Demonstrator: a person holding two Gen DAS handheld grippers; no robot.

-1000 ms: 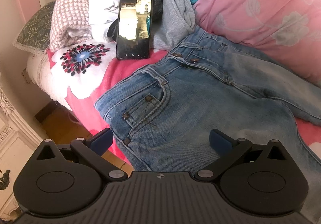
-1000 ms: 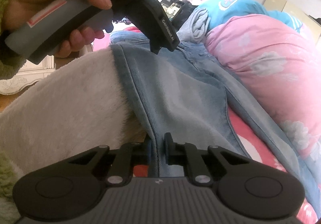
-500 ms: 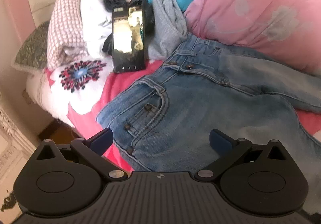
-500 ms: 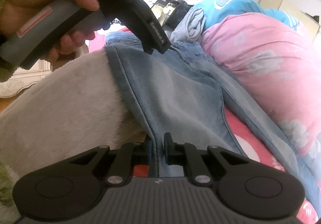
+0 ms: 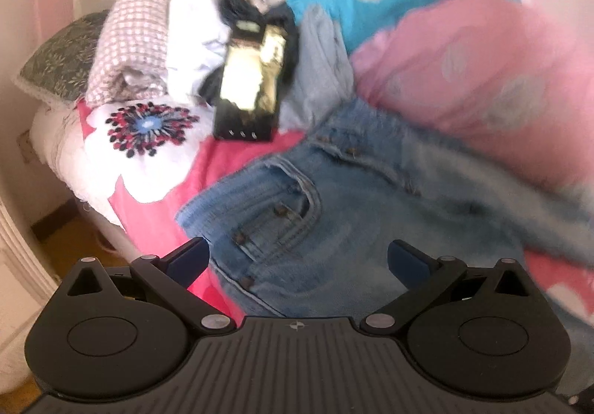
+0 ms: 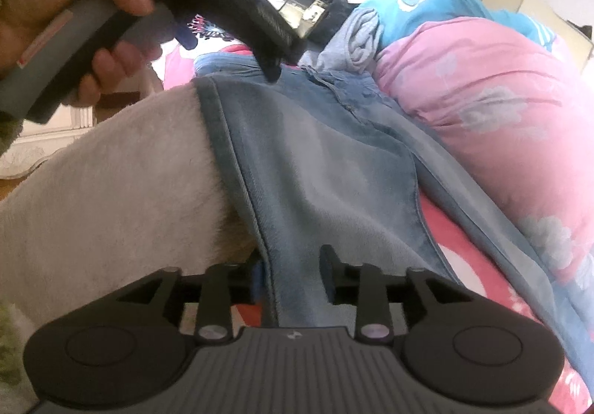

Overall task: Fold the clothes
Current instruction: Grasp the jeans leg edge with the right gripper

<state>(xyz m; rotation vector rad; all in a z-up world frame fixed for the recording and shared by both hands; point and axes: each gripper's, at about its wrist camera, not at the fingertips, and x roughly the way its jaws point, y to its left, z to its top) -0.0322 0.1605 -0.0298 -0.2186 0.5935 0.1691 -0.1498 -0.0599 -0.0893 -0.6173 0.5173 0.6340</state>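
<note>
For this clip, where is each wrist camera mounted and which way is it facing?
Left wrist: on the left gripper, looking down over the blue denim jeans at a black phone; only its open jaws show.
Right wrist: on the right gripper, looking along the jeans' leg; its jaws have just been opening around the seam; the left hand shows.
Shared: jeans, phone, pink floral quilt.

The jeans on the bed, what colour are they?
Light blue faded denim jeans, clearest in the left wrist view.
</note>
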